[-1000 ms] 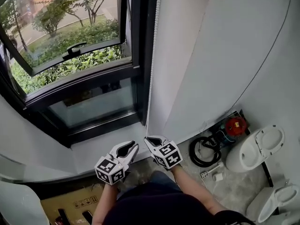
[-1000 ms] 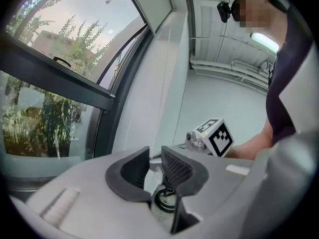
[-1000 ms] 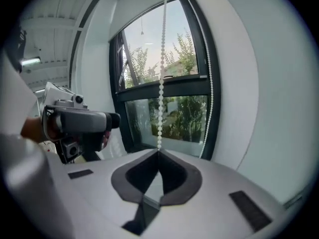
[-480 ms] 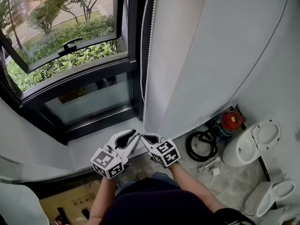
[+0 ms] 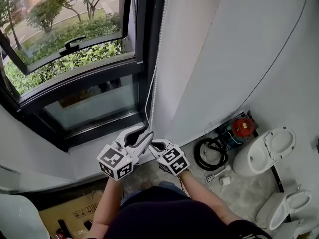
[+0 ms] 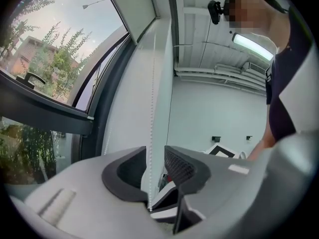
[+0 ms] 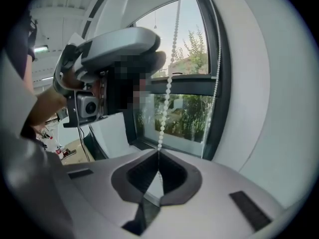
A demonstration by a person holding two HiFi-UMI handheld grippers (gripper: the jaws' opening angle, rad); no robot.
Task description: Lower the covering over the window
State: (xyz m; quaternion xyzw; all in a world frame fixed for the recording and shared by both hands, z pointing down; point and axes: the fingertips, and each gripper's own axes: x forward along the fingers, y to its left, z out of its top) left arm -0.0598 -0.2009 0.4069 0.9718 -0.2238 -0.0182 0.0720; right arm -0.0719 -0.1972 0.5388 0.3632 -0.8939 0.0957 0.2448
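A white bead chain (image 5: 154, 68) hangs down beside the dark window frame (image 5: 142, 59). My right gripper (image 5: 153, 144) is shut on the chain's lower end; in the right gripper view the beads (image 7: 169, 73) rise straight out of its closed tips (image 7: 158, 153). My left gripper (image 5: 143, 133) is just above and to the left of it. Its jaws have just been opening, and the chain (image 6: 151, 108) runs loose through the gap (image 6: 157, 153) close to the left pad. The window covering itself is not in view.
A window sash with a black handle (image 5: 70, 44) is tilted open over green bushes. The pale sill (image 5: 89, 156) lies below. At the right stand white toilet bowls (image 5: 264, 151), a black hose coil (image 5: 207, 153) and a red device (image 5: 242, 127). A cardboard box (image 5: 75, 215) sits at the lower left.
My left gripper has risen toward the window beside the chain and its jaws have spread apart. My right gripper has stayed where it was, still closed on the chain.
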